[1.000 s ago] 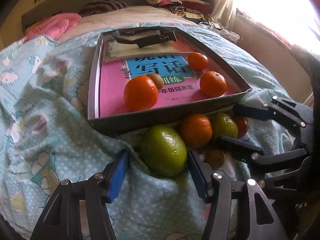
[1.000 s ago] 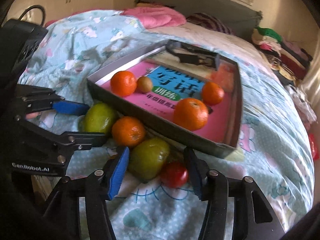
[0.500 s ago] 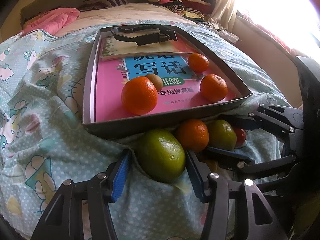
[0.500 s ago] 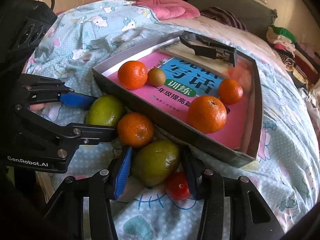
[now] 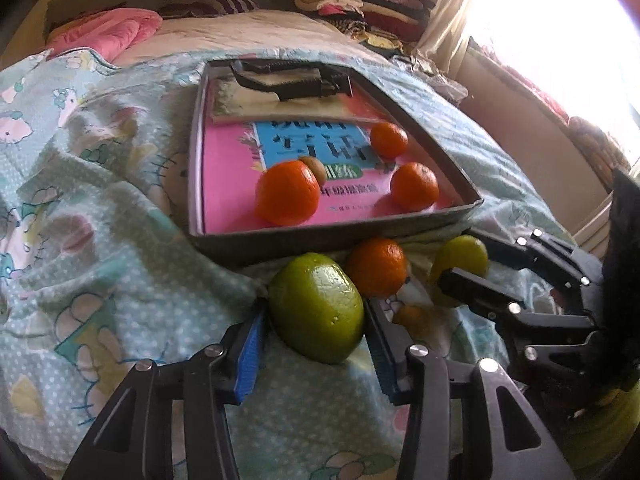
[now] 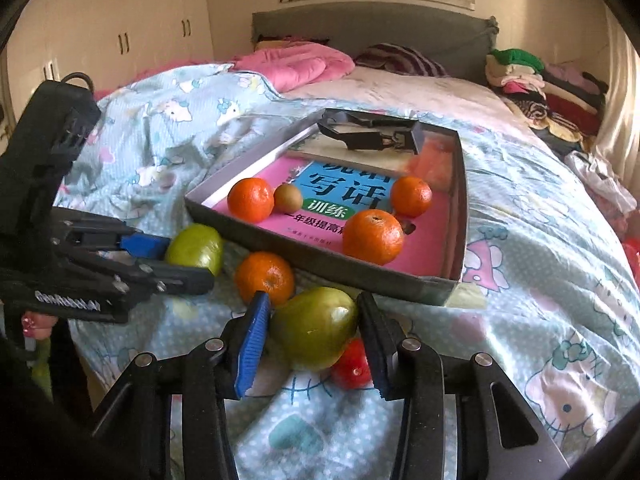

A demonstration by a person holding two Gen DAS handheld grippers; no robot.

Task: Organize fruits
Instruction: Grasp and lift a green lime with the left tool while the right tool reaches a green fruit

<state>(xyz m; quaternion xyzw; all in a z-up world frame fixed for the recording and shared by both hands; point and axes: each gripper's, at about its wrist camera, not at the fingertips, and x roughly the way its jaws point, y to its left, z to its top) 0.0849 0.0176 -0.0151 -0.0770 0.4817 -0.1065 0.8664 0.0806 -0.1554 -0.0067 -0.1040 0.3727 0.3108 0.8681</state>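
A grey tray (image 5: 332,236) (image 6: 320,256) lies on the bed with three oranges (image 5: 287,193) (image 6: 373,237) and a small brown kiwi (image 6: 287,198) on a pink book. In front of it lie two green fruits, an orange (image 5: 377,266) (image 6: 264,278) and a red tomato (image 6: 352,366). My left gripper (image 5: 316,334) is shut on one green fruit (image 5: 316,308) (image 6: 196,246). My right gripper (image 6: 310,330) is shut on the other green fruit (image 6: 316,326) (image 5: 460,258); the fruit appears raised a little off the quilt.
A black clip-like tool (image 6: 372,132) lies at the tray's far end. The patterned quilt (image 5: 100,220) covers the bed. A pink blanket (image 6: 292,66) and stacked clothes (image 6: 536,80) lie beyond. A small orange fruit (image 5: 412,316) sits between the grippers.
Both grippers closed in on their green fruits, and the jaws now touch them. The right gripper's view rose, and its green fruit separated from the orange and tomato.
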